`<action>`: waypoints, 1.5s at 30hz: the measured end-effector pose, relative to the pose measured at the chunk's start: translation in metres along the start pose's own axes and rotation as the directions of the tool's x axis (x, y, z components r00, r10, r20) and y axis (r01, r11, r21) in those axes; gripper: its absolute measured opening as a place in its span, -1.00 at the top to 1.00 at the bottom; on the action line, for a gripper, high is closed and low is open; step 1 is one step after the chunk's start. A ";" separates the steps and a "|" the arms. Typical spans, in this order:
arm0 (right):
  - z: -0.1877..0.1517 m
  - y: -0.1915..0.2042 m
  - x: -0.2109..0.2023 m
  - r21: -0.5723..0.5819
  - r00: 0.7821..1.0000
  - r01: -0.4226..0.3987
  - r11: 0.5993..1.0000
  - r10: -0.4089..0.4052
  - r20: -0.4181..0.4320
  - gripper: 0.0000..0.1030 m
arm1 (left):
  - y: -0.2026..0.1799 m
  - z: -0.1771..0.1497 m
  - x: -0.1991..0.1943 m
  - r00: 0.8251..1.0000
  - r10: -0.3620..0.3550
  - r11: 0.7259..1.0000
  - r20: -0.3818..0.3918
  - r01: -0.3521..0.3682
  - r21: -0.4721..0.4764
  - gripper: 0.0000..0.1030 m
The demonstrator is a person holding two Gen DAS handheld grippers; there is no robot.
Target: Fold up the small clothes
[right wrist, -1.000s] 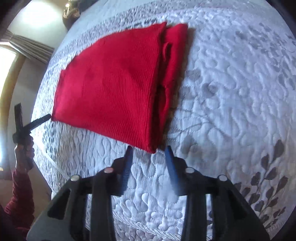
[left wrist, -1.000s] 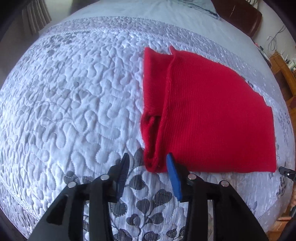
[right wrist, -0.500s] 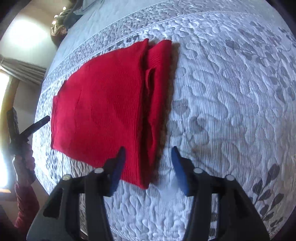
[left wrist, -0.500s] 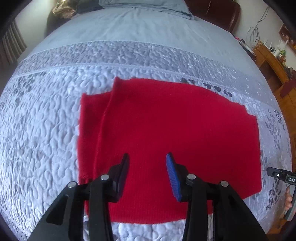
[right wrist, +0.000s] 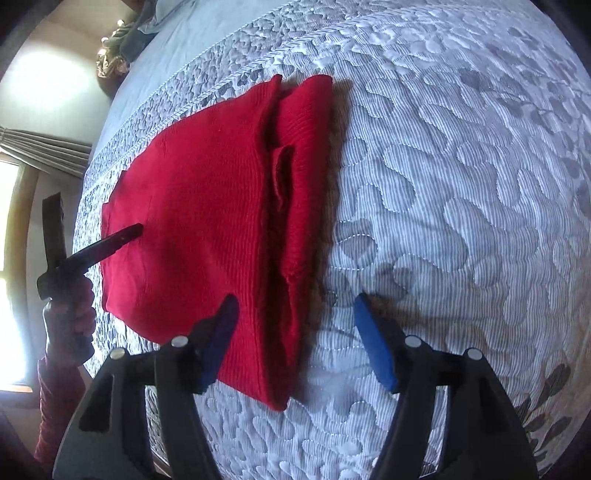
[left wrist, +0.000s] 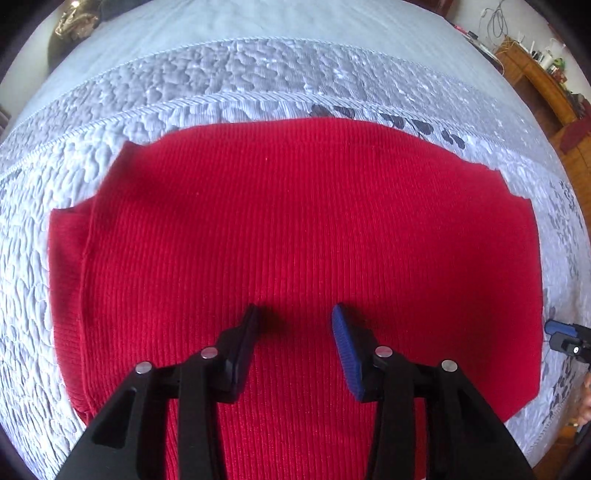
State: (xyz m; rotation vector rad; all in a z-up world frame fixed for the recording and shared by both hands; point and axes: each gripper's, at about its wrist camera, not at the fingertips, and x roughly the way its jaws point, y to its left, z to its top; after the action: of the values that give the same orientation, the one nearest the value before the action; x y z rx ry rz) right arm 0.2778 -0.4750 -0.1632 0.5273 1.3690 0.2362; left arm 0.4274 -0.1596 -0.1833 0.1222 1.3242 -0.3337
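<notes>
A red ribbed knit garment point(left wrist: 295, 221) lies folded flat on the quilted bedspread point(left wrist: 221, 81). My left gripper point(left wrist: 296, 314) hovers over the near middle of the cloth, pointing steeply down, open with nothing between its pads. In the right wrist view the same garment point(right wrist: 199, 206) shows a narrow folded-over strip point(right wrist: 303, 155) along its right side. My right gripper point(right wrist: 295, 300) straddles the near end of that strip, one finger over the red cloth and one over the quilt; its jaws are opening and grip nothing. The left gripper point(right wrist: 114, 240) reaches over the garment's far left edge, held by a hand point(right wrist: 70, 314).
The grey-and-white quilt point(right wrist: 461, 184) spreads wide to the garment's right. A plain blue sheet point(left wrist: 295, 26) covers the far part of the bed. Wooden furniture point(left wrist: 535, 77) stands beyond the bed's right side. A window with curtains point(right wrist: 44, 151) is at the left.
My left gripper swept from the garment's folded end to over its middle and came lower. My right gripper's jaws widened and shifted to straddle the folded strip's near end.
</notes>
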 end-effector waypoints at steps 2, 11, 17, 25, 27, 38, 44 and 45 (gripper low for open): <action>0.000 0.001 0.001 -0.002 1.000 -0.013 1.000 0.013 0.004 -0.26 | -0.003 -0.001 0.003 1.000 0.008 1.000 -0.005 -0.008 0.023 0.18; 0.003 0.006 0.015 0.018 0.998 -0.058 0.998 0.058 -0.021 -0.37 | 0.010 0.002 0.011 0.996 -0.088 0.996 -0.018 0.088 -0.014 0.18; 0.007 0.008 0.027 0.057 0.992 -0.119 0.991 0.121 -0.035 -0.03 | 0.013 -0.001 0.013 0.994 -0.105 0.994 -0.004 0.105 -0.015 0.18; 0.009 0.018 0.033 0.048 0.996 -0.077 0.996 0.080 -0.047 0.78 | 0.018 -0.004 0.009 0.993 -0.115 0.993 -0.005 0.115 -0.012 0.17; 0.010 0.021 0.027 0.061 0.996 -0.078 0.995 0.080 -0.032 0.80 | 0.019 -0.004 0.009 0.993 -0.120 0.993 -0.005 0.120 -0.014 0.17; 0.043 0.119 -0.012 -0.045 0.992 0.127 0.991 -0.127 -0.007 0.82 | 0.029 -0.003 0.006 0.985 -0.172 0.985 -0.011 0.171 -0.034 0.17; 0.061 0.212 0.003 -0.195 0.980 0.197 0.961 -0.201 0.001 0.82 | 0.067 -0.033 -0.042 0.976 -0.211 0.972 0.054 0.216 -0.094 0.10; 0.063 0.228 0.009 -0.223 0.979 0.201 0.954 -0.206 0.000 0.82 | 0.074 -0.040 -0.047 0.976 -0.208 0.971 0.067 0.214 -0.107 0.07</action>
State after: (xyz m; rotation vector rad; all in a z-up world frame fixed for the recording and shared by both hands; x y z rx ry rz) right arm 0.3726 -0.2881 -0.0530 0.1955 1.3879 0.2234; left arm 0.4035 -0.0710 -0.1548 -0.1237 1.3007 -0.4380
